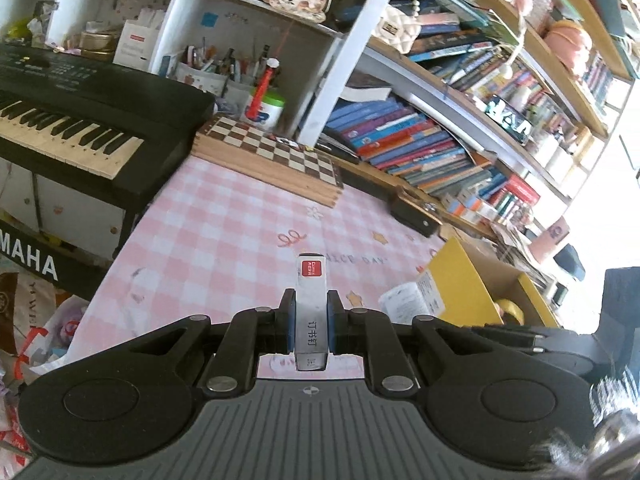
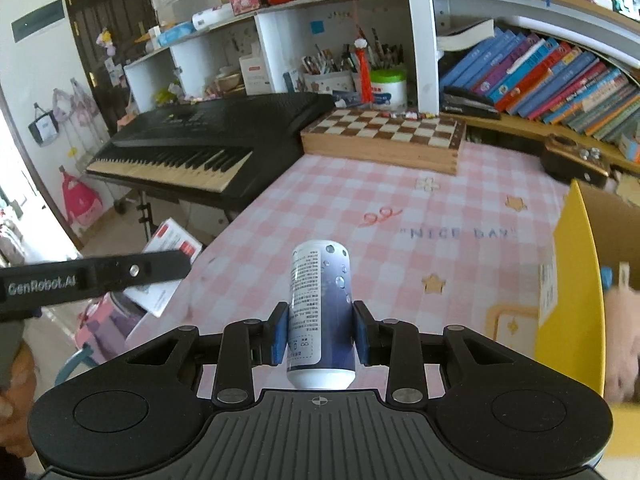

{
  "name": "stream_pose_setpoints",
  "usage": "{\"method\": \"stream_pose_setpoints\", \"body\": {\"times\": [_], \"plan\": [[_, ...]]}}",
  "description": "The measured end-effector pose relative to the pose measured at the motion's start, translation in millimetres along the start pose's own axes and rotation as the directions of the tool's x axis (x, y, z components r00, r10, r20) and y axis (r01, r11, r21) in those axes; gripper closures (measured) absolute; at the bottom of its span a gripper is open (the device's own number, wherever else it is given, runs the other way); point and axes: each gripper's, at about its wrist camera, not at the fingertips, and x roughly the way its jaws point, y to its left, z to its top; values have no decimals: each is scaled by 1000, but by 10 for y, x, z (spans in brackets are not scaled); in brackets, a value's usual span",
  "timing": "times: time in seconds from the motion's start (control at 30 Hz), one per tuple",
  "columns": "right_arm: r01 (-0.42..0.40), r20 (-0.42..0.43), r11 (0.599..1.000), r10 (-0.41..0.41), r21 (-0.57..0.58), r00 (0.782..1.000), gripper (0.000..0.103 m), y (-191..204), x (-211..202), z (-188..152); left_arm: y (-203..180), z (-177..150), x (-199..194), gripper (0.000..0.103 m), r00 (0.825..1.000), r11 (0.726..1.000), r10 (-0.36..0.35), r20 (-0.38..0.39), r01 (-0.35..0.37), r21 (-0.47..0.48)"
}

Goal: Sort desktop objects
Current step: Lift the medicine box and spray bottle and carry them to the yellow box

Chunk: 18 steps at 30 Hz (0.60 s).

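Left wrist view: the left gripper (image 1: 311, 322) has its fingers (image 1: 286, 320) pinching a slim silver box of staples (image 1: 311, 304) with a red label on its far end; the box stands out past the fingertips at 12 o'clock, held above the pink checked table (image 1: 224, 216). A chessboard box (image 1: 276, 156) lies at 12 o'clock on the far side of the table, a black keyboard (image 1: 80, 120) at 10 o'clock, and a yellow cardboard box (image 1: 472, 280) at 3 o'clock.

Right wrist view: the right gripper (image 2: 321, 330) has its fingers (image 2: 280, 332) clamped on a blue and white bottle (image 2: 322, 312), which points to 12 o'clock over the table (image 2: 400, 216). The yellow cardboard box (image 2: 572, 280) stands at 3 o'clock, and the chessboard box (image 2: 384, 136) at 12 o'clock.
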Motion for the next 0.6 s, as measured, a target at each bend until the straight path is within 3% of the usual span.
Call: {"method": "stream_pose_setpoints", "body": {"times": [0.6], "plan": [[61,2,995,-61,74,998,70,543,-581,-720,88,-504,-701,90,996,997,-70,-54,73,41]]}}
